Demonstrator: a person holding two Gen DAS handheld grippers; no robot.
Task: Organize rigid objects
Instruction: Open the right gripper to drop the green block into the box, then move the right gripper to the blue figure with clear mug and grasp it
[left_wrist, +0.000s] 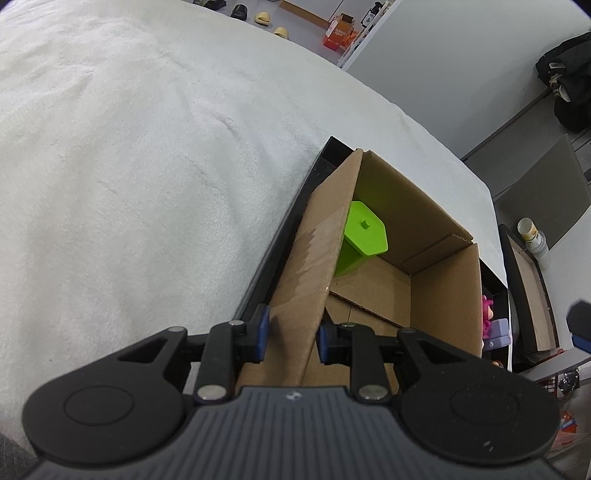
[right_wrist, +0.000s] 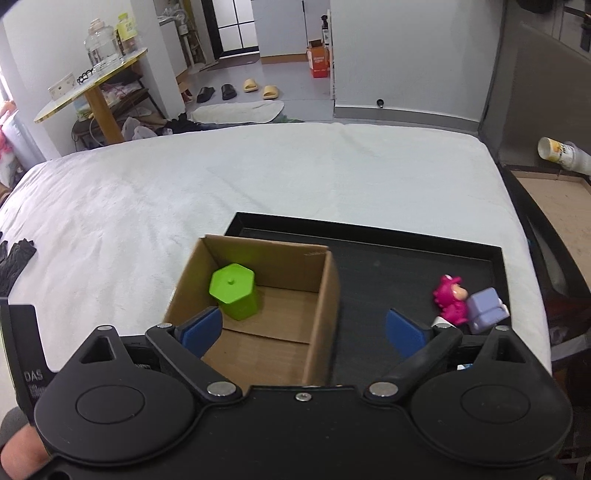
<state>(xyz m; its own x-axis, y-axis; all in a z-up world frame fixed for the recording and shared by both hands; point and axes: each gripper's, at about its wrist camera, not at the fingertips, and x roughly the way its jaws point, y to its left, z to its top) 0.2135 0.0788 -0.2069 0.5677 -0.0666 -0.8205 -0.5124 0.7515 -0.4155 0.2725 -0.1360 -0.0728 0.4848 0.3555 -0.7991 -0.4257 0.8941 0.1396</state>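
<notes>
An open cardboard box (right_wrist: 317, 295) stands in the left part of a black tray (right_wrist: 406, 266) on a white bed. A green hexagonal block (right_wrist: 233, 291) stands inside it, also seen in the left wrist view (left_wrist: 364, 236). My left gripper (left_wrist: 291, 338) is shut on the box's left wall (left_wrist: 306, 280). My right gripper (right_wrist: 303, 332) is open and empty above the box's near right side. A pink figure (right_wrist: 451, 298) and a lilac block (right_wrist: 487, 308) lie at the tray's right end.
The white bedcover (right_wrist: 221, 184) spreads left and beyond the tray. A dark side table (right_wrist: 554, 206) with a lying cup (right_wrist: 561, 153) stands right of the bed. Black gloves (right_wrist: 14, 254) lie at the bed's left edge.
</notes>
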